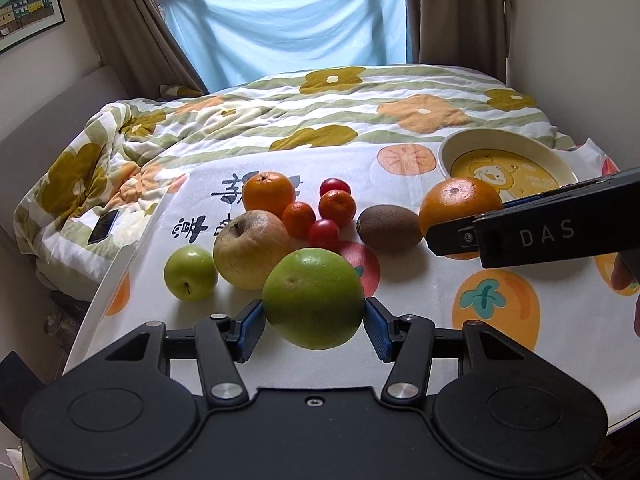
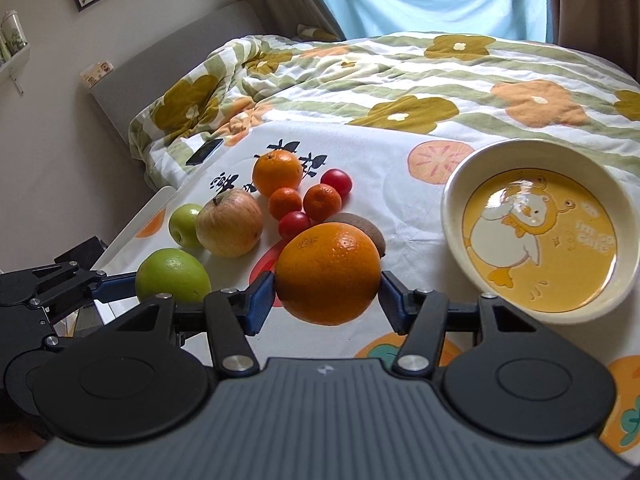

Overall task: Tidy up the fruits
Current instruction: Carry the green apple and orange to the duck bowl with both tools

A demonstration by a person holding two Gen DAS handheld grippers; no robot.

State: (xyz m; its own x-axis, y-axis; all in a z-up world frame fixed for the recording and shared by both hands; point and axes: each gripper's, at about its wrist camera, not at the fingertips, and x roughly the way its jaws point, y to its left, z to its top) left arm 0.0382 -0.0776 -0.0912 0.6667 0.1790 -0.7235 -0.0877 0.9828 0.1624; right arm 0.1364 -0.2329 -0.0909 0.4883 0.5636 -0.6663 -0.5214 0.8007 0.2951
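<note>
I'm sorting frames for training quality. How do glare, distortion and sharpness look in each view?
Right wrist view: window glare streaks the glazed bowl; the held orange is sharp. Left wrist view: soft daylight, faint shadows, green apple crisp. Both views: fisheye bends the table edges, corners darken.

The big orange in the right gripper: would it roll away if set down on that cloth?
Probably: the orange is round with no flat side. The soft cloth may slow it. Its dimpled peel likely grips the pads well.
</note>
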